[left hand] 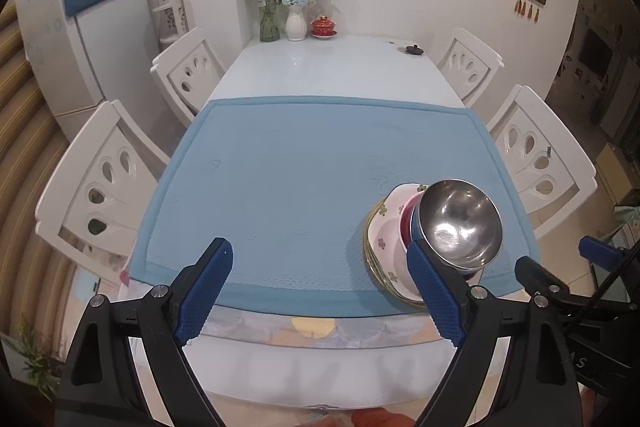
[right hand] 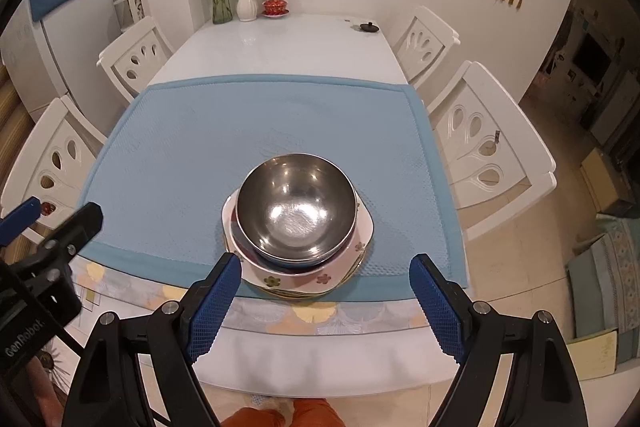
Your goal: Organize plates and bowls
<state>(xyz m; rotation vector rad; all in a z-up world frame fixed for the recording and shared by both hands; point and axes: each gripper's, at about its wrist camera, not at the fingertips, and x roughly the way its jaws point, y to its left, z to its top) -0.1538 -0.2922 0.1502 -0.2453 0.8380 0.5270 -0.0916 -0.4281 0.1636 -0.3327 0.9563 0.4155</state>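
A steel bowl sits on top of a stack: a darker bowl under it, then a white flowered plate, then a gold-rimmed plate at the bottom. The stack stands on the blue mat near the table's front edge. In the left wrist view the steel bowl and flowered plate are at the right. My right gripper is open and empty, just in front of the stack. My left gripper is open and empty, left of the stack, over the mat.
White chairs stand along both table sides. At the far end are a glass vase, a white vase, a red lidded cup and a small black lid. A fridge stands at the left.
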